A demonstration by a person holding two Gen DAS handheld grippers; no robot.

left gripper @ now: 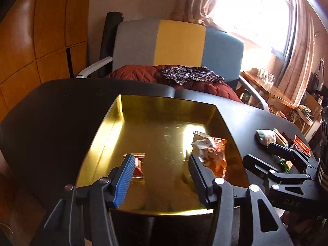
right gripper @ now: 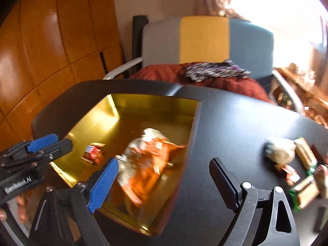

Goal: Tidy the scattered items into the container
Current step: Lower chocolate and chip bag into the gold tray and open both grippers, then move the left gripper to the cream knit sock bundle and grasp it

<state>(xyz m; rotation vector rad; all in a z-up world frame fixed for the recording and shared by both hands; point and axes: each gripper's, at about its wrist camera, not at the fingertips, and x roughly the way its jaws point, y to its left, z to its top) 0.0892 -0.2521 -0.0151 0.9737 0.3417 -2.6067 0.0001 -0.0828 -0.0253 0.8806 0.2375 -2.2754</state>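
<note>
My right tool hangs spread and empty over the desk, just off the gold container's right wall. The leftover snacks lie to its right, well apart from my left tool, which gapes empty above the container floor, so the right is nearer. Through the blur, the wrapped bars seem to run front to back. An orange bag and a small red packet lie inside the container.

Left gripper (body): probably "GenRobot.AI".
</note>
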